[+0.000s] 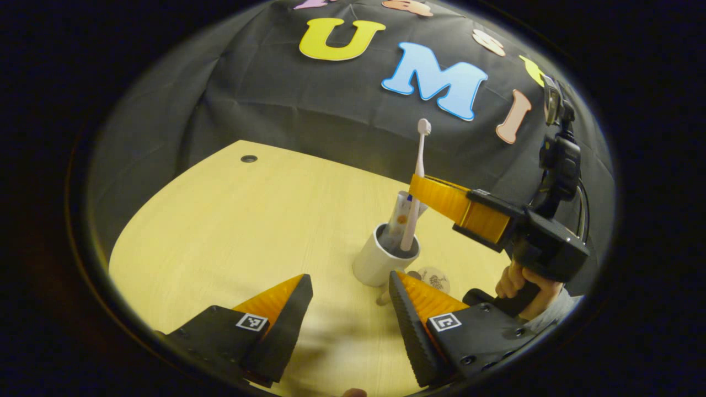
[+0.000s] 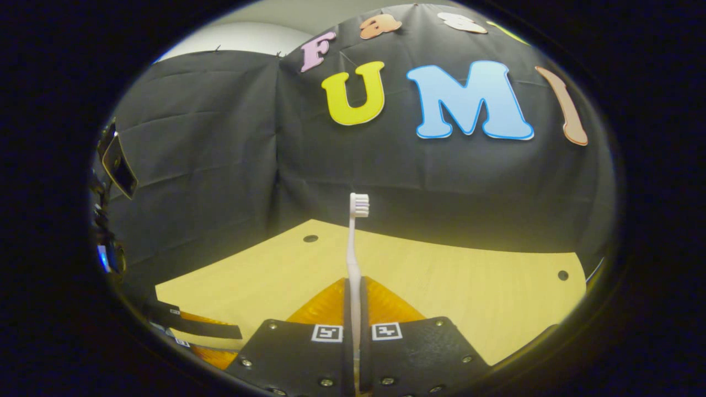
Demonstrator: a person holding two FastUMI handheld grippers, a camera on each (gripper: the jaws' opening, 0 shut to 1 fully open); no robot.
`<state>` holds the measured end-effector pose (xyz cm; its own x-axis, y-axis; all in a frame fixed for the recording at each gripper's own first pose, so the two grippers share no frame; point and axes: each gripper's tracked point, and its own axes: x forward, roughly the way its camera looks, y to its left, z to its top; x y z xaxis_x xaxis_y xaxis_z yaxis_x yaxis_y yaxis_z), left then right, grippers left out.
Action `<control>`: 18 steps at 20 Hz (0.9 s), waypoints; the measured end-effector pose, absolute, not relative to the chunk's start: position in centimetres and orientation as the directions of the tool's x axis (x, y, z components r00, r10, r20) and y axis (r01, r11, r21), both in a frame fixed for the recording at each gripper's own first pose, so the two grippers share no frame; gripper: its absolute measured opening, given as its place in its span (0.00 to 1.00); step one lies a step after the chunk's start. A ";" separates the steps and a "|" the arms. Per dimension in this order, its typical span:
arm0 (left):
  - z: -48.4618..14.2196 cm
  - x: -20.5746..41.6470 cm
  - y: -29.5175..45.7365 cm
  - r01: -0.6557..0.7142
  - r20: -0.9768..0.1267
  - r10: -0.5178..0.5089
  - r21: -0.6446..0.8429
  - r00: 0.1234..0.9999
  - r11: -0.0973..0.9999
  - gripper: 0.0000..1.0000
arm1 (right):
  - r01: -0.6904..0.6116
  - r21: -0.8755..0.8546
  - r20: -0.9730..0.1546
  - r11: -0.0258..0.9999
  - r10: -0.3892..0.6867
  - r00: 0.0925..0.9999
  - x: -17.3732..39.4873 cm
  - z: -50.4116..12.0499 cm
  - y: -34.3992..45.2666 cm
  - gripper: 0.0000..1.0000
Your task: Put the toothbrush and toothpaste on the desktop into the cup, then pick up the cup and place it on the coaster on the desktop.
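Note:
A white cup [image 1: 380, 258] stands upright on the wooden desktop [image 1: 248, 231], and a toothpaste tube [image 1: 398, 218] stands in it. The pale toothbrush [image 1: 417, 176] is upright with its handle end down inside the cup, bristles on top. My right gripper [image 1: 420, 184], held by a hand [image 1: 521, 284], is shut on the toothbrush's handle above the cup. In the right gripper view the toothbrush [image 2: 354, 259] rises from between the closed fingers of my right gripper [image 2: 353, 286]. My left gripper [image 1: 348, 286] is open just in front of the cup. A round coaster [image 1: 434, 278] lies right of the cup.
Black cloth walls the back and sides of the booth. The desktop [image 2: 469, 292] has small round holes, one at the far left [image 1: 249, 159] and another at the right [image 2: 562, 275]. My left gripper's fingers [image 2: 193, 328] show at the lower left of the right gripper view.

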<state>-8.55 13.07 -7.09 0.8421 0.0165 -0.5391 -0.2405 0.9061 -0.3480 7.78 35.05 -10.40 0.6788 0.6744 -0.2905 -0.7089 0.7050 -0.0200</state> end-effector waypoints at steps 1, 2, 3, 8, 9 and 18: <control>-7.3 -8.6 13.1 -0.239 -0.539 0.014 -0.349 0.842 0.906 0.91 | -0.704 -0.043 -0.294 0.709 0.664 0.687 7.9 -10.6 34.8 0.06; -7.4 -8.6 13.0 -0.239 -0.540 0.012 -0.352 0.841 0.905 0.91 | -0.697 -0.063 -0.289 0.714 0.656 0.697 8.0 -10.3 34.6 0.06; -7.7 -8.5 13.0 -0.240 -0.544 0.011 -0.352 0.839 0.904 0.91 | -0.688 -0.083 -0.282 0.721 0.645 0.711 8.3 -10.1 34.4 0.06; -8.0 -7.9 12.6 -0.233 -0.550 0.000 -0.353 0.835 0.906 0.91 | -0.670 -0.108 -0.294 0.734 0.620 0.727 8.5 -10.5 33.8 0.23; -8.0 -7.7 12.5 -0.230 -0.550 -0.001 -0.351 0.835 0.908 0.91 | -0.672 -0.105 -0.300 0.733 0.621 0.724 8.5 -10.6 33.8 0.43; -7.9 -7.5 11.6 -0.208 -0.552 -0.023 -0.352 0.833 0.913 0.85 | -0.654 -0.075 -0.297 0.753 0.609 0.736 8.5 -9.8 33.1 0.66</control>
<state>-7.46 11.56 -7.85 0.8332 -0.0231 -0.5524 -0.2078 0.9128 -0.3516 8.47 33.07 -9.82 0.7356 0.6090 -0.2967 -0.6536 0.7531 -0.0745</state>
